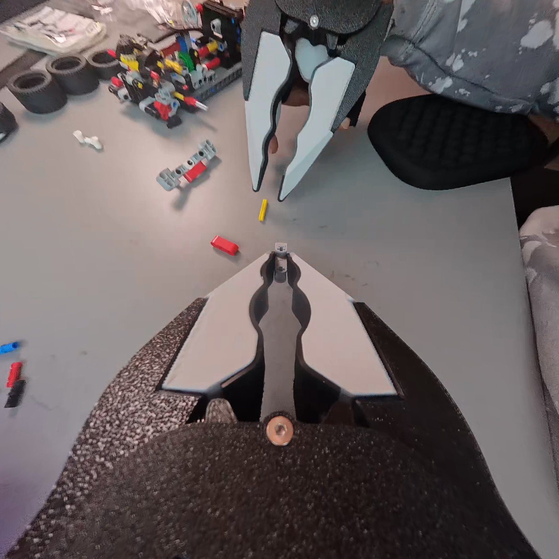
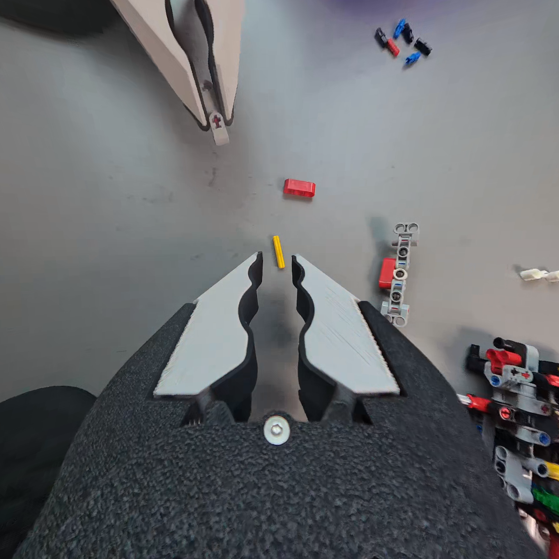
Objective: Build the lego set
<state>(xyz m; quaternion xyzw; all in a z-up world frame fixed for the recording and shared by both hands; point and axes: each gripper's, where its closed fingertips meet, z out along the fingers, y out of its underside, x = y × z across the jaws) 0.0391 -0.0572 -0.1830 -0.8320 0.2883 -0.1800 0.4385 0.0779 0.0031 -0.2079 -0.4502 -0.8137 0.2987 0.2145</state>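
Note:
My left gripper is shut on a small grey connector piece that sticks out past the fingertips; it also shows in the right wrist view. My right gripper is open, low over the table, with a yellow axle lying just ahead between its fingertips. In the left wrist view the right gripper points down at the same yellow axle. A red beam lies on the table between the two grippers, also in the right wrist view.
A grey-and-red subassembly lies on the grey table. The large multicoloured model, black tyres, a booklet, a white piece and small blue, red, black pins lie around. A chair seat is past the table edge. The grippers' ends are close to 9 centimeters from one another. The grey-and-red subassembly lies around 7 centimeters away from my right fingertips. It is also in sight in the left wrist view.

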